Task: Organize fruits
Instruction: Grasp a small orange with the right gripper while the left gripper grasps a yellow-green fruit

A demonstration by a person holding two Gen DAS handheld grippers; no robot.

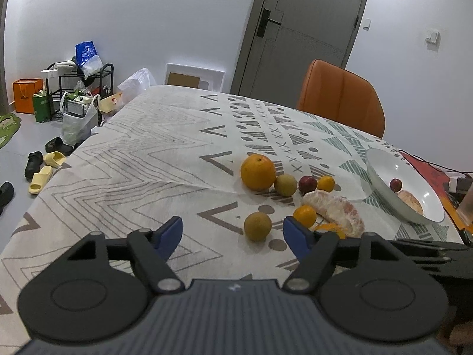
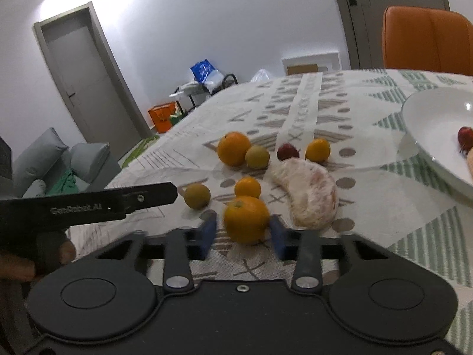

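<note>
Right gripper (image 2: pixel 243 233) straddled an orange (image 2: pixel 246 218), fingers parted, not yet pinching; closing gently looked wise. Left gripper (image 1: pixel 233 233) hung wide open, empty.

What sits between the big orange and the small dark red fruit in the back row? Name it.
A small round yellow-green fruit, touching the big orange; the dark red fruit follows. Left wrist view.

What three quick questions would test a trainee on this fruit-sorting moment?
1. True or false: the left gripper holds a fruit.
2. What sits between the right gripper's fingers? A the orange; B the greenish fruit; C the big peeled segment on the cloth.
3. How many fruit pieces show in the white bowl?

Key: 1 false, it is open and empty. 2 A. 3 two: a red fruit and a peeled piece.
</note>
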